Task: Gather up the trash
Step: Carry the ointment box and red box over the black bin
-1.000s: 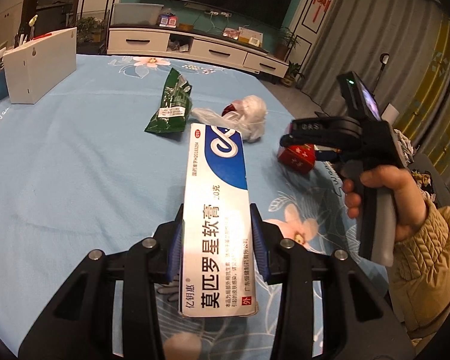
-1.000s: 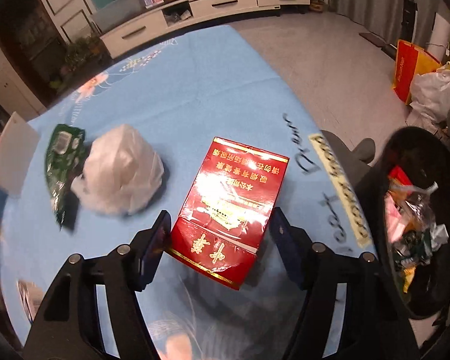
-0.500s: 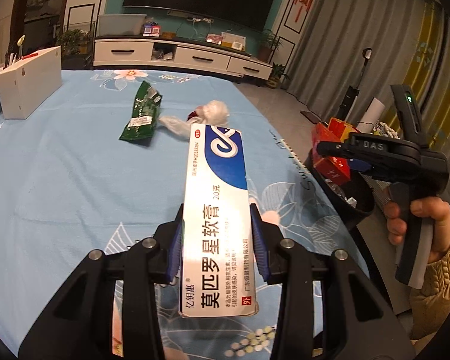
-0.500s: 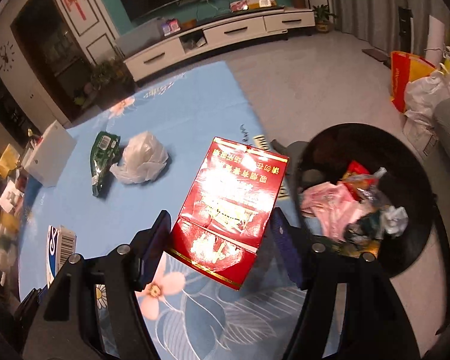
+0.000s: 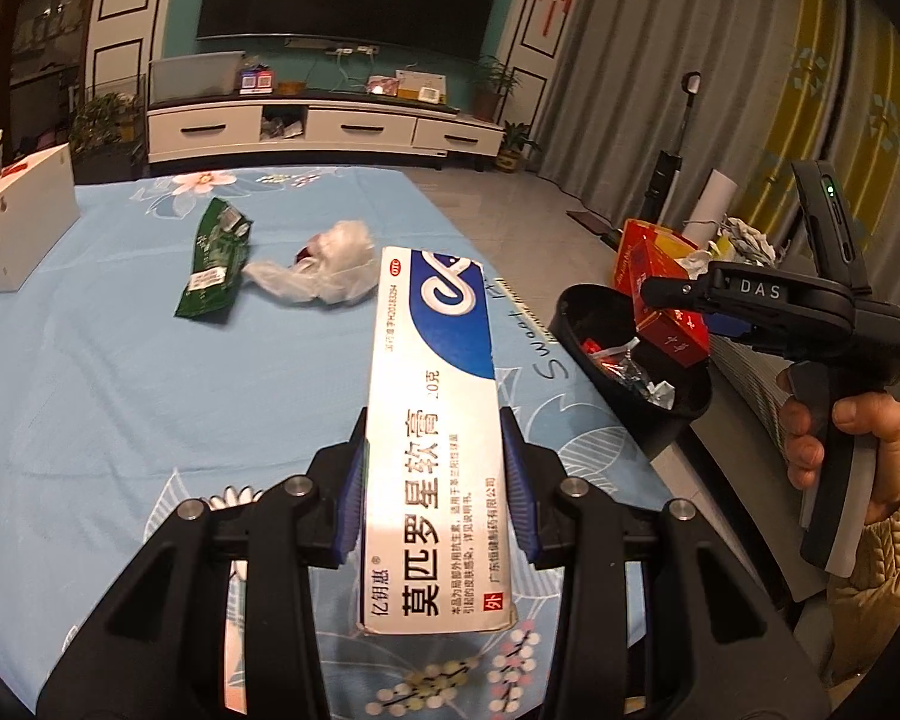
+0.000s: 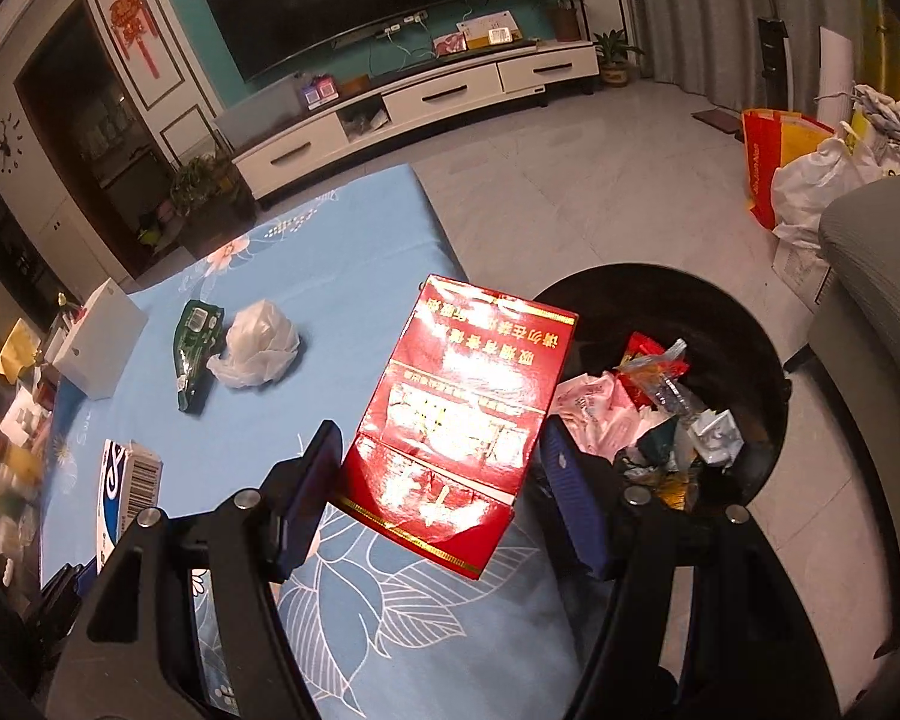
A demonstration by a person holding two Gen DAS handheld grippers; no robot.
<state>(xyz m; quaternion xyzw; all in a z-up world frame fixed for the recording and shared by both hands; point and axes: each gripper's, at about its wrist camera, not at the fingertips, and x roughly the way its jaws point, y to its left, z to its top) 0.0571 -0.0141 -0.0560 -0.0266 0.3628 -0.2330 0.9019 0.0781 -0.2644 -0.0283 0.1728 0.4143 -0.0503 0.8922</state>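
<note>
While hanging out past the counter [image 6: 222, 438] edge, right tool [image 6: 444, 468] grips the red carton [image 6: 468, 408], long axis pointing forward along the fingers, black trash bin [image 6: 762, 372] just ahead and to the right below. Definitely the nearer arm for the drop. Left tool [image 5: 435, 474] clamped on the white-and-blue ointment box [image 5: 435, 438], lengthwise too, above the counter, bin off to its right. Green wrapper [image 5: 213, 267] and crumpled plastic bag [image 5: 324, 270] lying on the counter. Bin's near rim cut off by the tool; can't tell exact height above it.

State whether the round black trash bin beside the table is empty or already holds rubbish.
It holds rubbish. The round black trash bin contains crumpled wrappers piled inside, with part of its dark interior bare.
</note>
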